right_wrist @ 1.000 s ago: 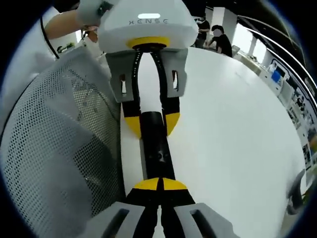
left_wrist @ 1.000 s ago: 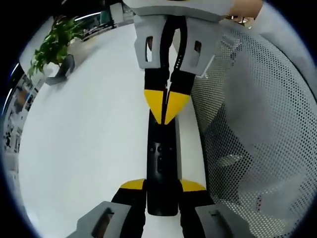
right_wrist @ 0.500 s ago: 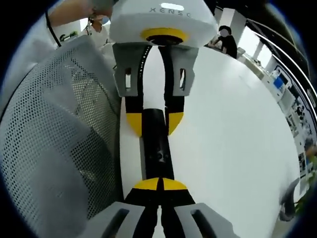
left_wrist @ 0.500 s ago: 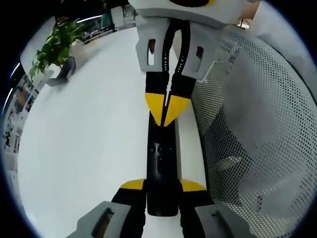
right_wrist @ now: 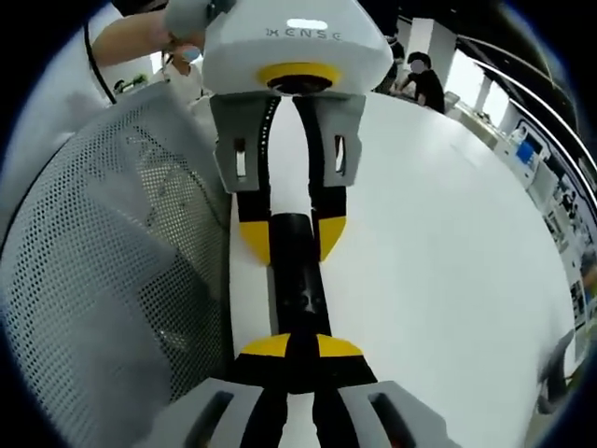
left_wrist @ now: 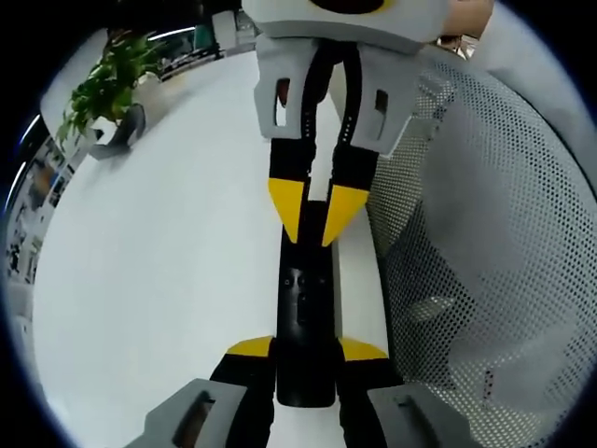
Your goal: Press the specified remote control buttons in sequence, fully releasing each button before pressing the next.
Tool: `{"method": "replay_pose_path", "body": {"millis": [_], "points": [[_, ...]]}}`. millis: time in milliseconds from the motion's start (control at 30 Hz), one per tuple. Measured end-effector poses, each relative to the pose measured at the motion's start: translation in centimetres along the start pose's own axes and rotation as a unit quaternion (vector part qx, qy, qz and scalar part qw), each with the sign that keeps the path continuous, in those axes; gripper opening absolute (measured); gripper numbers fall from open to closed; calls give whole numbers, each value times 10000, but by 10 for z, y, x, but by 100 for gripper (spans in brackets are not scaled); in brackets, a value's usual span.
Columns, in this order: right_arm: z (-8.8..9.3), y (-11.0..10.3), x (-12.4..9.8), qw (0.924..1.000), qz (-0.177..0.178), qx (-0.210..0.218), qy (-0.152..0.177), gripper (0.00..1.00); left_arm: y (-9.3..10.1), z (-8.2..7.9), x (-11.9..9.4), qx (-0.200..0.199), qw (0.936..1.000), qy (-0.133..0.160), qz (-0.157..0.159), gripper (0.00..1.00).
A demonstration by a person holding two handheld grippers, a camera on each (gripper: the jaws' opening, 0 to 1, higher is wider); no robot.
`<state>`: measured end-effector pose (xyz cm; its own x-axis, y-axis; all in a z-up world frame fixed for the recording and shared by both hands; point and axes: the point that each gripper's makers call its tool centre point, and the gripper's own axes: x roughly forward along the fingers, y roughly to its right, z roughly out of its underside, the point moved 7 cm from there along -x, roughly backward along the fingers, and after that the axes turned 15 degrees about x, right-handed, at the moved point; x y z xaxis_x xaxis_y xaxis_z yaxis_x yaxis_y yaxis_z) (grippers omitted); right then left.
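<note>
The left gripper [left_wrist: 305, 350] holds the black remote control [left_wrist: 305, 322] by its near end, with one yellow-tipped jaw pressed on each long side. In the left gripper view the remote runs from 6 o'clock up toward the centre, lying on the white table [left_wrist: 159, 280].

Just past its buttons comes the change. Half a second ago the two yellow tips of the right gripper [left_wrist: 316, 213] were together in one point over the remote; now they stand apart with a clear gap between them. In the right gripper view the same is seen: the jaws at 6 o'clock, which were touching before, have separated and the remote [right_wrist: 297, 289] shows between them. I judge that the press is finished and the button is being released. It is not possible to see if the tips are fully off the button, and the next press should wait for that.

For containers, a white perforated mesh basket [left_wrist: 485, 243] stands just beside the remote, at 3 o'clock in the left gripper view. Something pale lies inside it, but I cannot tell what.

Far away at 10 o'clock stands a green potted plant [left_wrist: 103, 84].
</note>
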<state>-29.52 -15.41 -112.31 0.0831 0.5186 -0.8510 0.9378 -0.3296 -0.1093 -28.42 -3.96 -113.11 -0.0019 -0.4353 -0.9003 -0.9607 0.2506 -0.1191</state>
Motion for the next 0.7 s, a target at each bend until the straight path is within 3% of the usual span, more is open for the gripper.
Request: {"method": "replay_pose_path", "body": {"millis": [200, 300, 400, 500, 700], "points": [[-5, 1, 2, 9994, -65, -7, -343, 5, 0, 1, 0, 7, 10000, 98, -10, 24], [-3, 1, 1, 9995, -62, 33, -294, 5, -1, 2, 0, 1, 9999, 131, -9, 24], [1, 4, 0, 9994, -152, 290, 93, 5, -1, 3, 1, -19, 9998, 186, -20, 24], [7, 2, -2, 9987, -99, 159, 470, 5, -1, 5, 1, -41, 9996, 263, -45, 24], [10, 0, -1, 9977, -11, -21, 685, 5, -1, 5, 2, -53, 9995, 303, -63, 24]]}}
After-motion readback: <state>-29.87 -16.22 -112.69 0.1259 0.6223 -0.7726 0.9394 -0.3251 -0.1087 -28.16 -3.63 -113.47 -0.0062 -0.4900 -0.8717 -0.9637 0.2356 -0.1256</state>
